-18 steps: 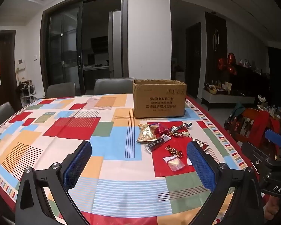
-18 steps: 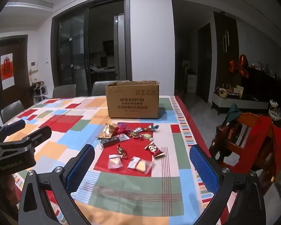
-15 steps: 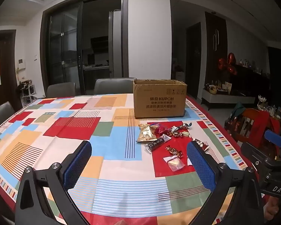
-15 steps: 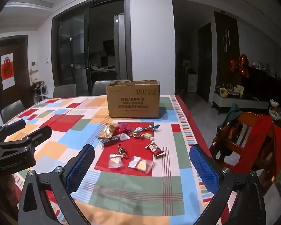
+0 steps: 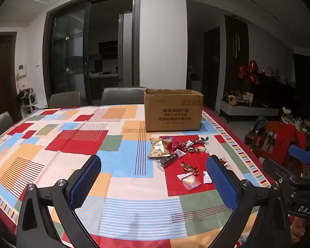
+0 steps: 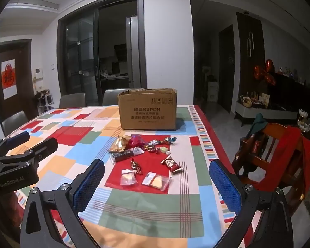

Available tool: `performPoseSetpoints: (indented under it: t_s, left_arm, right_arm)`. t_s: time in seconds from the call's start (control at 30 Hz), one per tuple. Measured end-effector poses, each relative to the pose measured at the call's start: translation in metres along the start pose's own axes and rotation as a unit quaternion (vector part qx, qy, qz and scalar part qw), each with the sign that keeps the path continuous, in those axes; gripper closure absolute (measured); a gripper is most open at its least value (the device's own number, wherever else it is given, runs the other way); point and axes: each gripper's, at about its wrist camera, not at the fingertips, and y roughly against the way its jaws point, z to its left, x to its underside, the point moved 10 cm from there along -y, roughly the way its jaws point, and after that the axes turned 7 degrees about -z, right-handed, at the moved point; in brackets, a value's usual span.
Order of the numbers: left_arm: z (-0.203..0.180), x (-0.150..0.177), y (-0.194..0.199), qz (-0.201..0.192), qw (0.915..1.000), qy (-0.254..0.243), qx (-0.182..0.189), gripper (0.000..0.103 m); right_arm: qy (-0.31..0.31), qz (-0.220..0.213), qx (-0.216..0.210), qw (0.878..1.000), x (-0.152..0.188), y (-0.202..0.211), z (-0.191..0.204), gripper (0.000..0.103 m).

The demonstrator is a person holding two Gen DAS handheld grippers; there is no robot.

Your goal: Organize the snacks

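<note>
Your left gripper [image 5: 154,169] hangs above the near part of the table [image 5: 51,165], its jaws spread wide with nothing between them; only the patterned tablecloth [image 5: 122,202] shows in the gap. Your right gripper [image 6: 156,174] is likewise spread wide and holds nothing; the nearest snacks lie on the cloth beyond its tips, not touched.

The snacks sit in a loose cluster on and around a red panel of the cloth, in front of the cardboard box [image 6: 147,111]. The box stands upright with its top open, at the far side of the table; what it holds cannot be seen. Nearest the box lie a gold foil packet [image 6: 118,143], a pink wrapper [image 6: 135,140] and several twisted candies [image 6: 163,140]. A long dark bar [image 6: 126,154] lies just beside the gold packet. Nearer you are a red sachet [image 6: 171,164], a small foil candy [image 6: 135,165], and two clear pouches [image 6: 141,178] side by side.

A wooden chair [image 6: 274,155] draped in red cloth stands well off the table's right edge.
</note>
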Motion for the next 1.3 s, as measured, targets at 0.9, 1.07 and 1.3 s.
performPoseSetpoints:
  t_s: [0.9, 1.07, 1.3]
  left_arm:
    - [0.0, -0.0036, 0.002, -0.004, 1.0, 0.0, 0.0, 0.0]
    - [0.0, -0.0038, 0.0025, -0.004, 1.0, 0.0, -0.001, 0.0]
    - [-0.0002, -0.0037, 0.003, -0.005, 1.0, 0.0, -0.001, 0.0]
  right_arm:
    - [-0.002, -0.002, -0.001, 1.0, -0.0013, 0.0015, 0.0011, 0.001]
    - [-0.002, -0.002, -0.001, 1.0, -0.0004, -0.001, -0.0007, 0.001]
    - [-0.003, -0.002, -0.002, 1.0, -0.0014, 0.0008, 0.0004, 0.001]
